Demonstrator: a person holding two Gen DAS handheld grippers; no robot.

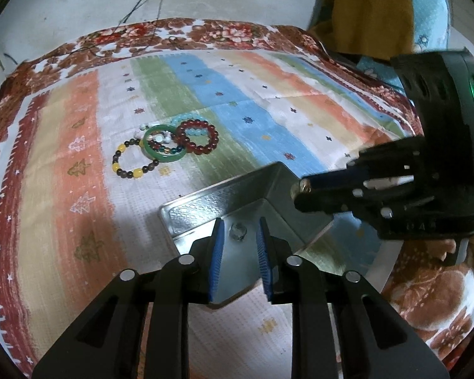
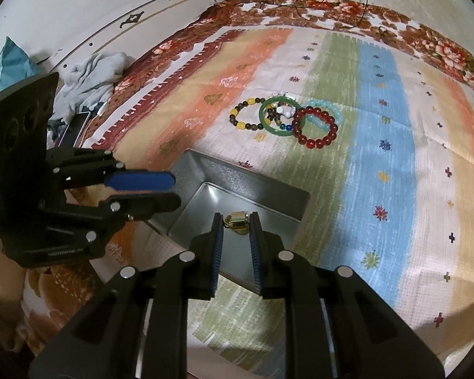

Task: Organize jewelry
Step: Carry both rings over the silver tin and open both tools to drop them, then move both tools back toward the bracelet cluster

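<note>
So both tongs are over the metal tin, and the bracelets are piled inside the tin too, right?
Not quite. Both tongs, left and right, are over the metal tin, but the bracelets are not in it: they lie in a pile on the striped cloth beyond the tin. The right wrist view shows this clearly.

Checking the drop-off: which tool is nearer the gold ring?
Right tool: the gold ring sits between its fingertips, over the tin. The left tool hovers beside, apart from the ring.
</note>
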